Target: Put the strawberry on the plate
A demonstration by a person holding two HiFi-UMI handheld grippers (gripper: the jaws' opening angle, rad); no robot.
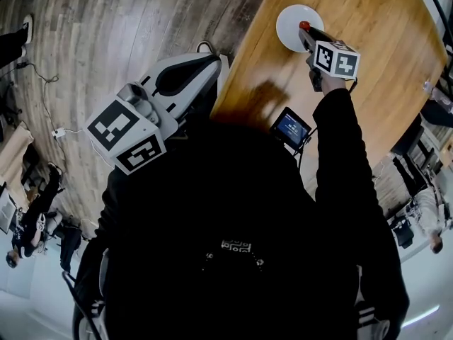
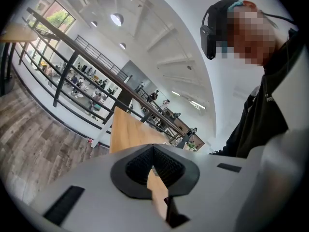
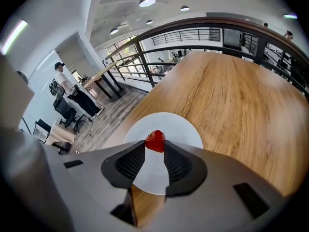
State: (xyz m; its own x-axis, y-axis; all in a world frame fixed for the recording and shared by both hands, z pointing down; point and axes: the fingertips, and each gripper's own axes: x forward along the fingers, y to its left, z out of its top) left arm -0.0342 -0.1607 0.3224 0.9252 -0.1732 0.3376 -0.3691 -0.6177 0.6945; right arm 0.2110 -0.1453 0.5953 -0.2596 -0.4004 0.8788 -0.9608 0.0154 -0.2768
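Observation:
A small red strawberry [image 3: 155, 141] sits pinched between the tips of my right gripper [image 3: 154, 146], which is shut on it. It hangs just over the near half of a round white plate [image 3: 181, 129] on the wooden table [image 3: 241, 95]. In the head view the same strawberry [image 1: 304, 25] shows at the plate's [image 1: 290, 20] right rim, at the tip of the right gripper [image 1: 306, 32]. My left gripper [image 1: 209, 52] is held off the table's left edge over the floor. In its own view the left gripper [image 2: 153, 151] has its tips meeting, with nothing between them.
A small screen device [image 1: 291, 128] stands at the table's near edge, below my right arm. Wooden floor [image 1: 106, 41] lies to the left with a cable and plug [image 1: 58, 132]. A railing [image 3: 193, 33] runs behind the table, and people stand far off.

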